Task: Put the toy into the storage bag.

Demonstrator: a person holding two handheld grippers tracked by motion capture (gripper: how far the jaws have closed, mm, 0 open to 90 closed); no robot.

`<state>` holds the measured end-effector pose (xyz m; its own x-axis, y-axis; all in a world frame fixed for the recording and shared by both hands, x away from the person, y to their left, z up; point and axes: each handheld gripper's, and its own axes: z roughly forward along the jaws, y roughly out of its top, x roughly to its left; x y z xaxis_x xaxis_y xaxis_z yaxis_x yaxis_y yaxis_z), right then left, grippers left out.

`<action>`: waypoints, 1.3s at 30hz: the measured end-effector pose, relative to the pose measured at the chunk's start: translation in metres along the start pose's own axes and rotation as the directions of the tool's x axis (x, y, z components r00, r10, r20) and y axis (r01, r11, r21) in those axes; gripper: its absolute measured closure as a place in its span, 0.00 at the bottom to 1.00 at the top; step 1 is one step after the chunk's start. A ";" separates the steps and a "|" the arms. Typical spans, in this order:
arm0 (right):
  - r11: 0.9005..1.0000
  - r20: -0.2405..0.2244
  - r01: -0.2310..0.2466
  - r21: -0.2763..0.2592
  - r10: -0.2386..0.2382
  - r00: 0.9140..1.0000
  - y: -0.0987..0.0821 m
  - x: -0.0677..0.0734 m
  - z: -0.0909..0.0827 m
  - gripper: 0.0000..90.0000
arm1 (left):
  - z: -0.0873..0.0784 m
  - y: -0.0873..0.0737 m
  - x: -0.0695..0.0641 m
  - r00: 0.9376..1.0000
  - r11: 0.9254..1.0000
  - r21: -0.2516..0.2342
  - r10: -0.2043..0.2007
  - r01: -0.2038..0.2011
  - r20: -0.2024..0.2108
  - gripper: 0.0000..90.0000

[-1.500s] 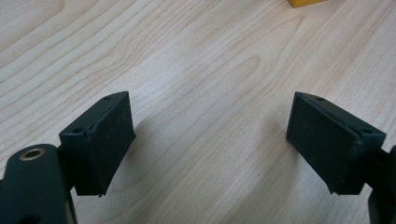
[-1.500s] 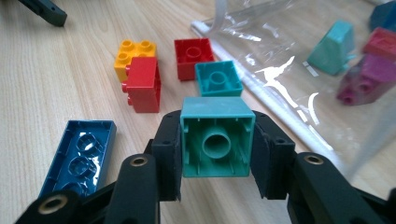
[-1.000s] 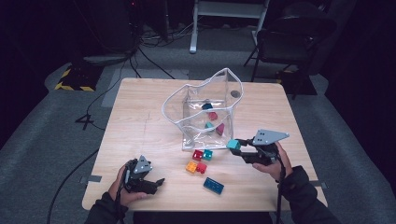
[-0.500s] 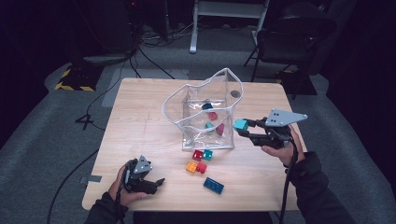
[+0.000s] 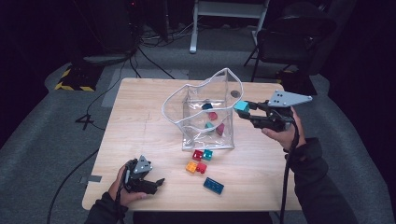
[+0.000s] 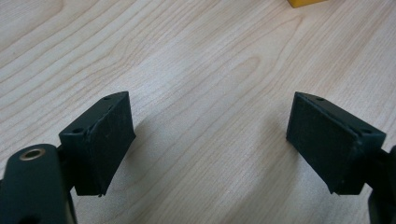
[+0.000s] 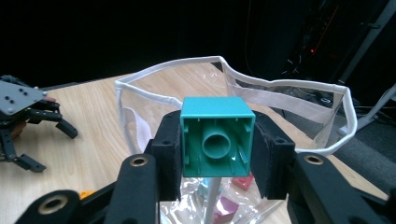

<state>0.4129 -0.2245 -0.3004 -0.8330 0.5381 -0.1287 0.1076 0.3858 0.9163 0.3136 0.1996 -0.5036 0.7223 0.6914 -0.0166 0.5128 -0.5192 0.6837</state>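
My right gripper [image 5: 243, 108] is shut on a teal brick [image 5: 241, 107], held in the air just right of the clear plastic bag [image 5: 187, 100] and level with its rim. In the right gripper view the teal brick [image 7: 218, 140] shows its hollow underside, pinched between both pads, with the bag's white-edged opening [image 7: 154, 70] behind it. Several bricks lie inside the bag [image 5: 212, 121]. My left gripper [image 5: 156, 182] rests on the table near the front left; its jaws [image 6: 210, 135] stand apart over bare wood, nothing between them.
Loose bricks lie in front of the bag: a red one [image 5: 197, 155], a teal one [image 5: 207, 154], an orange one [image 5: 191, 166] and a flat blue one [image 5: 213, 185]. The wooden table [image 5: 140, 116] has bare room at left. A chair [image 5: 289, 42] stands beyond the far edge.
My right gripper has risen with the teal brick, from low beside the loose bricks up to the bag's right rim. The left gripper has kept still.
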 end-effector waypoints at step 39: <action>0.995 0.093 -0.043 0.088 0.035 0.995 0.021 -0.031 0.058 0.66 | 0.000 0.000 0.000 1.000 1.000 0.000 0.000 0.000 0.001 0.17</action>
<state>0.4723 -0.1894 -0.2992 -0.7747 0.6185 -0.1314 0.1905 0.4265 0.8842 0.3136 0.1997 -0.5036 0.7229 0.6908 -0.0169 0.5126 -0.5197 0.6835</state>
